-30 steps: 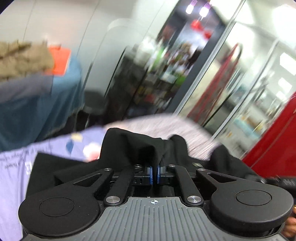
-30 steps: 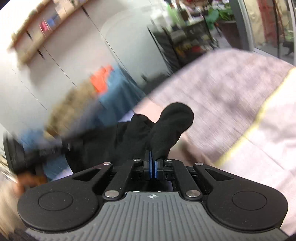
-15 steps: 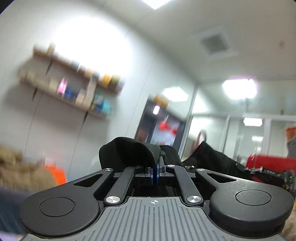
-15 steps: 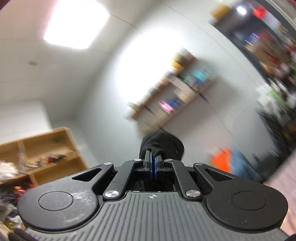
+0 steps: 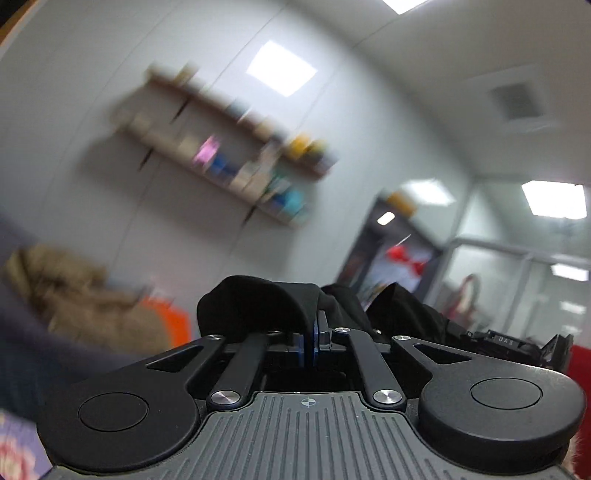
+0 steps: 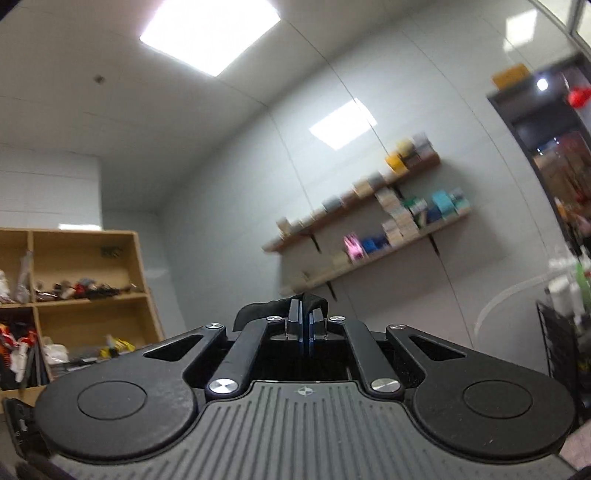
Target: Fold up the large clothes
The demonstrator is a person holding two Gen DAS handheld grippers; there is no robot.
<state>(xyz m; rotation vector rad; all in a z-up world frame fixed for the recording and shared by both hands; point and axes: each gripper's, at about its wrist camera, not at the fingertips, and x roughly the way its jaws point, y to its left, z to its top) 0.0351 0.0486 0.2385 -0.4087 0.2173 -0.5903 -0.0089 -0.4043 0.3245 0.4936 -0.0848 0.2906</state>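
1. The black fabric garment (image 5: 258,302) is pinched at both grippers and raised so that both cameras look toward the walls and ceiling; in the left wrist view it bunches over the fingertips and trails off to the right, and in the right wrist view only a small fold of it (image 6: 258,310) shows at the tips.
2. The left gripper (image 5: 309,345) has its blue-padded jaws pressed together with the cloth clamped between them.
3. The right gripper (image 6: 306,332) is likewise closed, with only a thin gap between its pads, nipping the edge of the fabric.
4. Behind the cloth, two wooden wall shelves (image 6: 369,236) carry small coloured boxes.
5. To the left in the right wrist view stands a light wooden cubby unit (image 6: 85,291) holding clutter.
6. In the left wrist view, a blurred tan fuzzy bundle (image 5: 81,299) and an orange patch (image 5: 170,317) sit low on the left, and a white square ceiling light panel (image 6: 210,33) glows overhead.
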